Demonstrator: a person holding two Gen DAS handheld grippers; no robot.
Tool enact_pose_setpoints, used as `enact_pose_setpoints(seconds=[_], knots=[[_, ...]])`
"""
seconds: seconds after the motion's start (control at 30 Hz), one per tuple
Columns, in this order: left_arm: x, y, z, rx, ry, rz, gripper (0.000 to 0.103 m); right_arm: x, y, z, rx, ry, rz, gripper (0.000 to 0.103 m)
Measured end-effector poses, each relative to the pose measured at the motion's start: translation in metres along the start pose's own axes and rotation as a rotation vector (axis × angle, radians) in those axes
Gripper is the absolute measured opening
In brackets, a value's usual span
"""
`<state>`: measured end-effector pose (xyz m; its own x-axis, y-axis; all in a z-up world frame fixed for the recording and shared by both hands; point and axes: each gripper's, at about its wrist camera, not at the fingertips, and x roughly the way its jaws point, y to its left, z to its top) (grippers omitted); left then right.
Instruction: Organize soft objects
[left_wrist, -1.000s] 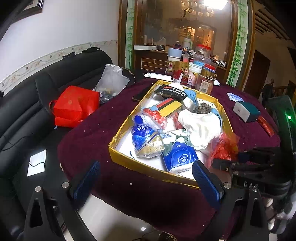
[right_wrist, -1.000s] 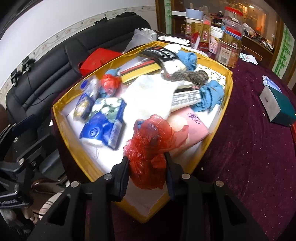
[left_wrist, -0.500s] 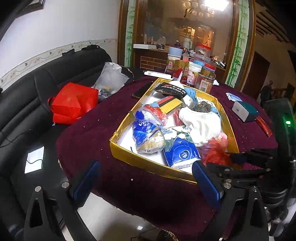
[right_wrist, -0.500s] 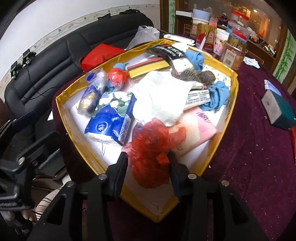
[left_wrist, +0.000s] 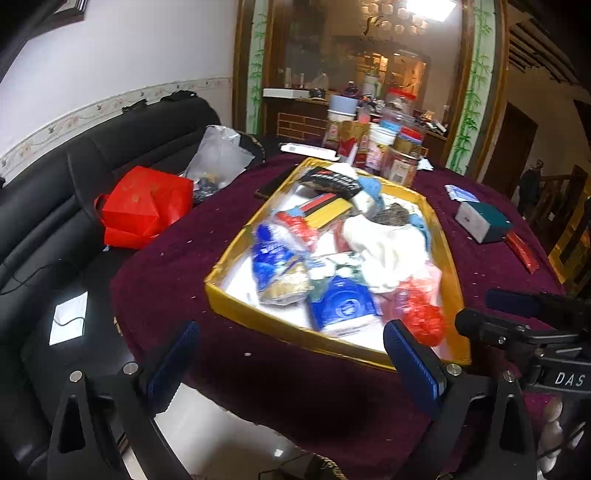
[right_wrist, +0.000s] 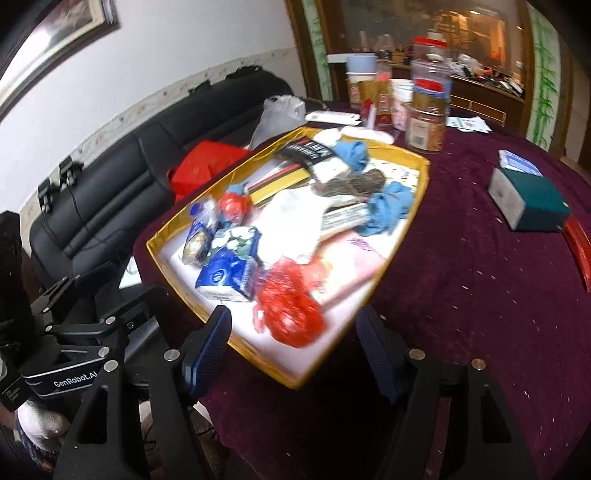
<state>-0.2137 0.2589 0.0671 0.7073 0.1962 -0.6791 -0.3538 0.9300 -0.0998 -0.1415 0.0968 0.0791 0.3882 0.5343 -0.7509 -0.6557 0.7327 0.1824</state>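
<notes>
- sitting inside the gold tray (right_wrist: 162, 254), the red plastic bag (right_wrist: 290, 308) lies crumpled at the near corner, just beside the blue tissue pack (right_wrist: 227, 273) and partly on a pink pouch (right_wrist: 354, 262).
- the right gripper (right_wrist: 293, 352) hovers near that corner with its jaws spread wide and nothing between them; the bag lies just beyond the fingertips, free of both pads.
- the left gripper (left_wrist: 291, 360) is likewise wide open and empty, held off the near edge of the tray over the maroon tablecloth (left_wrist: 166, 266).
- judging by this, the bag's placing looks finished, and the step in hand is choosing the next soft thing.
- likely candidates in the tray: the white cloth (right_wrist: 291, 218) or the blue socks (right_wrist: 388, 206).
- the next move calls for reaching further in over the rim, lining the jaws across a fold, and closing gently, since cloth bunches and may drag its neighbours.
</notes>
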Motion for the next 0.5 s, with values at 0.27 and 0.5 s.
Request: enact_pose_setpoints(seconds=[0.27,0.5], knots=[[-0.017,-0.052,0.001,0.093,-0.019,-0.057,0.101,-0.036,-0.06,-0.019,0.124,-0.064,-0.021,0.073],[-0.028,-0.104,0.003,0.186,-0.043,-0.087,0.101,-0.064,-0.116,-0.042,0.25,-0.119,-0.041,0.075]])
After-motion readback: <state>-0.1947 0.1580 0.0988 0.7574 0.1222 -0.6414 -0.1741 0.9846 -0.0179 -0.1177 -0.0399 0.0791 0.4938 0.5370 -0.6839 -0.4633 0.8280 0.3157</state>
